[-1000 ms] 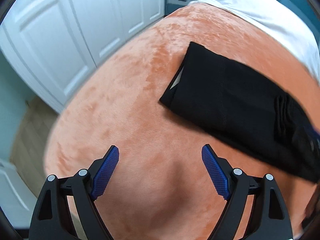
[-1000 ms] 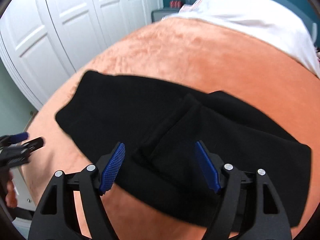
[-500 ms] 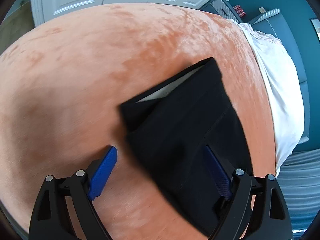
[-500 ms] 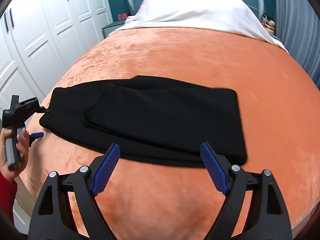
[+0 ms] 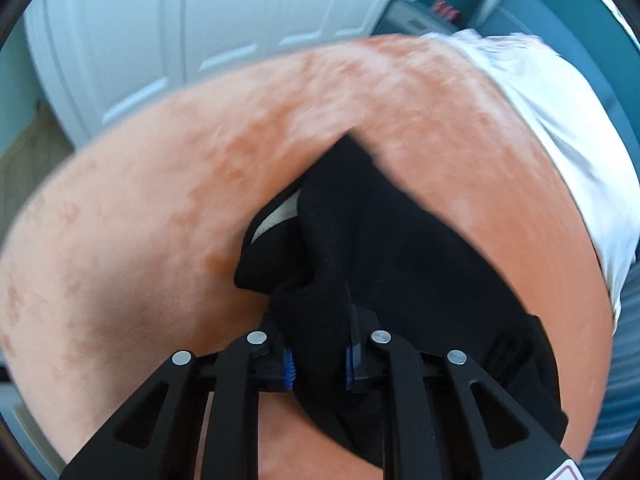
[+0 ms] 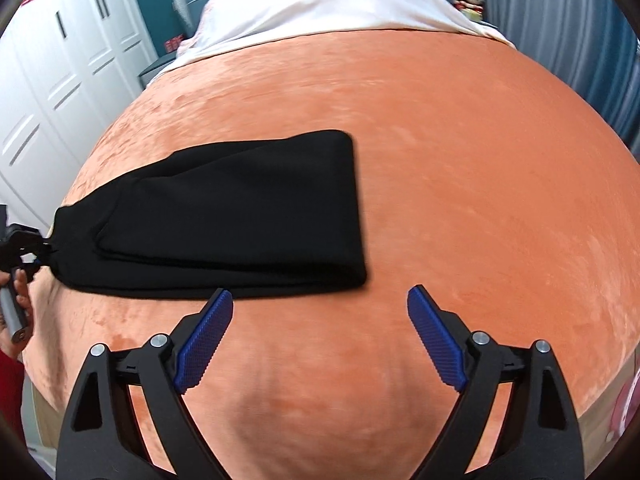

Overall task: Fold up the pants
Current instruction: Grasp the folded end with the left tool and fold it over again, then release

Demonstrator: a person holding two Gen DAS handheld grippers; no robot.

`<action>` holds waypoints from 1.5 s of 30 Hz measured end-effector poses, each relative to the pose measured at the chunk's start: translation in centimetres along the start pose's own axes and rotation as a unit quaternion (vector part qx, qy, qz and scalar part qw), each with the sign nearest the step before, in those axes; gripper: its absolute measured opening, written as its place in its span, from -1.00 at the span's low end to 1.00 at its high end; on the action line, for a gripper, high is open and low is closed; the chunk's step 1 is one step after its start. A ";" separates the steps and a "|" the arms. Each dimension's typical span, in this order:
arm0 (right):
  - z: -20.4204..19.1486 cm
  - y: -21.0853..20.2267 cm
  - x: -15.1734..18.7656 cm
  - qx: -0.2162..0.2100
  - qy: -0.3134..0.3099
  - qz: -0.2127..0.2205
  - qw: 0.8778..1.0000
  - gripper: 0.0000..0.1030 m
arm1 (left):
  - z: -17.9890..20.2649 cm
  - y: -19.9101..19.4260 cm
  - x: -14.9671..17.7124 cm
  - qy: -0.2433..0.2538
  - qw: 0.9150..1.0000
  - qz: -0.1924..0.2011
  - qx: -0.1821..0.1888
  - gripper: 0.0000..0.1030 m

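Observation:
The black pants (image 6: pixel 240 208) lie folded on the orange bed cover (image 6: pixel 460 168). In the left wrist view my left gripper (image 5: pixel 318 360) is shut on the near end of the pants (image 5: pixel 380 248), with cloth bunched between the blue pads. A pale inner lining (image 5: pixel 280 216) shows at the open edge. In the right wrist view the left gripper (image 6: pixel 24 244) pinches the pants' left end. My right gripper (image 6: pixel 320 340) is open and empty, just in front of the pants' near edge and to the right of it.
White wardrobe doors (image 6: pixel 52 80) stand to the left of the bed. A white pillow and sheet (image 6: pixel 328 4) lie at the head. A small nightstand (image 6: pixel 156 72) stands beside the bed. Blue curtains (image 6: pixel 560 32) hang on the right.
My left gripper has closed on the end of the pants. My right gripper has drawn back and to the right, off the pants.

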State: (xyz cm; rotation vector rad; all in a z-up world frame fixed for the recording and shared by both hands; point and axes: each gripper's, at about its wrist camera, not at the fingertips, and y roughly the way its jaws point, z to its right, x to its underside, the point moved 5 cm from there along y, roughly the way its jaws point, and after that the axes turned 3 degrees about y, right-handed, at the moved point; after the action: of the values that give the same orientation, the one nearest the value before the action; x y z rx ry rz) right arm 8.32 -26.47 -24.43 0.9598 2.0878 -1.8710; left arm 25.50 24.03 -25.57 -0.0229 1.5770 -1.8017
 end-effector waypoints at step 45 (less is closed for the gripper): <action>3.1 6.4 -10.1 -0.164 0.017 -0.042 0.985 0.82 | 20.9 -11.4 26.3 0.424 0.903 0.061 -0.006 0.68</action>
State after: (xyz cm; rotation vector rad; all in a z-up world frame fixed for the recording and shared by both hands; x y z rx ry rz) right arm 18.93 -32.80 -24.96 0.8405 2.3901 -1.4842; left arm 10.12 -7.68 -21.99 0.9526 2.0937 -1.7924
